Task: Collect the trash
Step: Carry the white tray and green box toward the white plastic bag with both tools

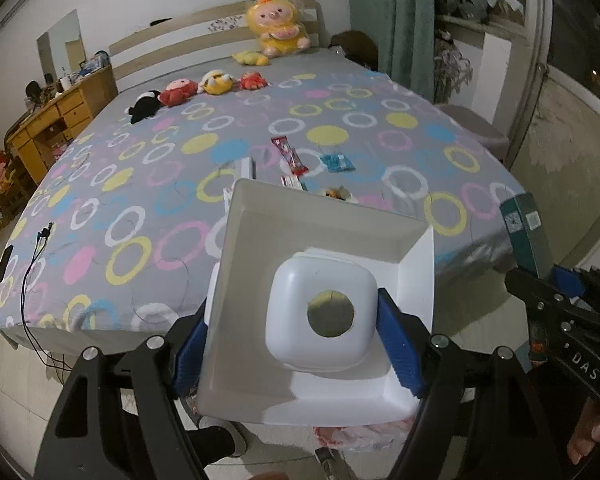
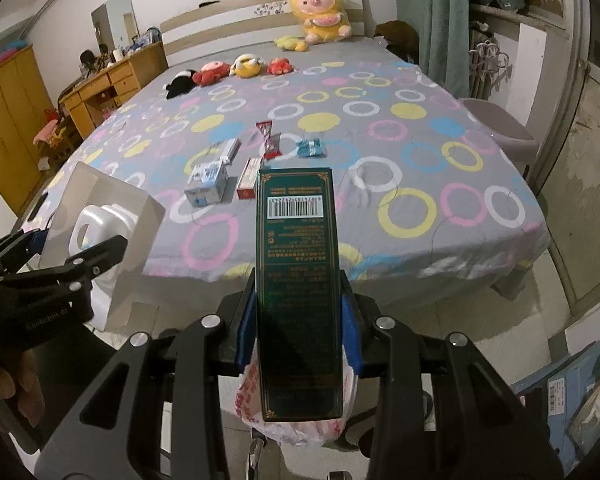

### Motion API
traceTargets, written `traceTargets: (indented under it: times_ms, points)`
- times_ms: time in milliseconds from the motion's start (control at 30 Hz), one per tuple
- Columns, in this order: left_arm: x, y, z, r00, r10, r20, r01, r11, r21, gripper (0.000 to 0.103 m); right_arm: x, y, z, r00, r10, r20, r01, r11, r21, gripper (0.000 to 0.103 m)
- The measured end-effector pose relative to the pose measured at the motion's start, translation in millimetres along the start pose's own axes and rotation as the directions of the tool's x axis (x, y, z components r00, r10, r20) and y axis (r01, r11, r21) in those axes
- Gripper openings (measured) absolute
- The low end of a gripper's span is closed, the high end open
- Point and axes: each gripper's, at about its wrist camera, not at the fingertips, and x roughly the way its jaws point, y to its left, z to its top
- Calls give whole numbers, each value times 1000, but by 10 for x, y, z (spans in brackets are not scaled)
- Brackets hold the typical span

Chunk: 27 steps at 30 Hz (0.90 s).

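Now, line by line:

Green box: the long dark green box point(image 2: 298, 292) is clenched in the right claw point(image 2: 299, 322), its blue pads on its two long sides, near the lower end.
Long axis: it runs straight away from the claw toward the bed point(image 2: 440, 184), barcode end far, bottom end close.
Key relation: a red-and-white plastic bag point(image 2: 300, 432) shows just below the box's near end, under the claw; it looks like the trash bag, so the drop would be down and back, not forward. Whether the box touches the bag I cannot tell.
Look of the box: flat card faces, gold border, white barcode label, small print; stiff and light, I judge, and likely to slide cleanly once let go.
White holder: the left claw point(image 1: 300, 344) is clamped on a white square-sided piece with a round hole point(image 1: 320, 314), which sits in a white square tray point(image 1: 324, 240); pads press on both its sides.
Nearer hand: both hang over the floor at the foot of the bed; the bag shows beneath each.
Trash left on the bed: a red wrapper point(image 2: 269, 140), a blue wrapper point(image 2: 310, 148), a small red-and-white box point(image 2: 249, 178), a pale blue carton point(image 2: 207, 184), all well apart from both claws.
Farther off: plush toys point(image 2: 244, 66) by the headboard.
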Motion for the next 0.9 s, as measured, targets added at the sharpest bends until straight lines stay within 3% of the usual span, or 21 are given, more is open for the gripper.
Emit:
traceTargets:
  times_ms: [400,900]
  points:
    - [408,-79,-441,992,-12,-122,18,999,49,74,409,32,-408,994,5,-106,-5,1000,2,35]
    - [1018,-241,-924,967,-22,-254,49,994,100,74,923,42,-851,975,1,-222,-2,1000,-3,35]
